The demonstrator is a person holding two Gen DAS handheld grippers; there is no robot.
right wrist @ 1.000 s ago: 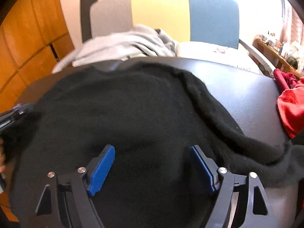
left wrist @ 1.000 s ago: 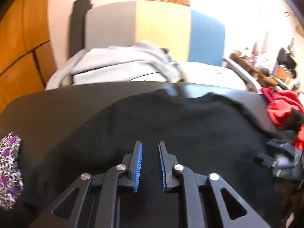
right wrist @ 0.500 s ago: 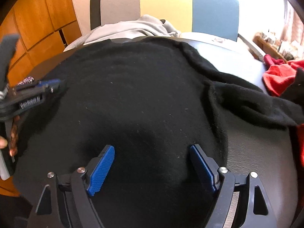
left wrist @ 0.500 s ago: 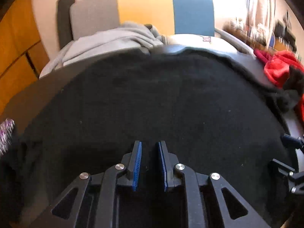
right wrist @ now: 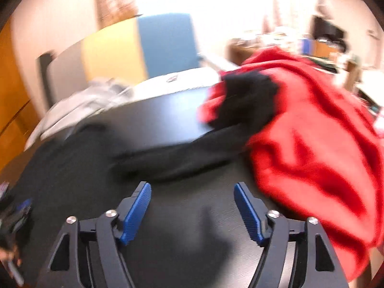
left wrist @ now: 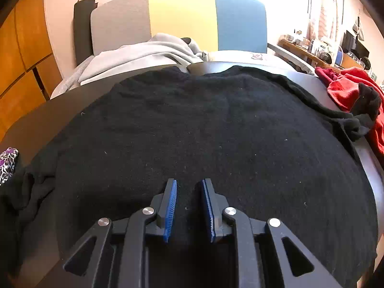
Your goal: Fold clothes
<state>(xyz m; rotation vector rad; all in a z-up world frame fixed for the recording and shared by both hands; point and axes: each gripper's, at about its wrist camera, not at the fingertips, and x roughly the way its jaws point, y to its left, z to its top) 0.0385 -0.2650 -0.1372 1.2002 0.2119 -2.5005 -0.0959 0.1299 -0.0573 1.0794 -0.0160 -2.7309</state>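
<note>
A black sweater [left wrist: 192,120] lies spread flat on the dark table [left wrist: 48,120]. My left gripper [left wrist: 189,181] hovers over its near hem, its blue pads a narrow gap apart and pinching no cloth. The sweater's right sleeve [right wrist: 192,153] runs across the table, and its cuff rests on a red garment [right wrist: 312,144]. My right gripper [right wrist: 192,184] is over bare table [right wrist: 168,115] just short of that sleeve. Its jaws stand wide and are closing, with nothing between them. The right wrist view is blurred by motion.
A crumpled red garment [left wrist: 345,88] takes up the table's right side. A grey garment [left wrist: 144,52] lies on the seat of a grey, yellow and blue chair [left wrist: 180,16] behind the table. A purple patterned cloth [left wrist: 8,163] sits at the left edge.
My right gripper has swung right, from over the sweater's body to the bare table by the sleeve and red garment, and its jaws have narrowed. The left gripper came down closer over the sweater, then held still.
</note>
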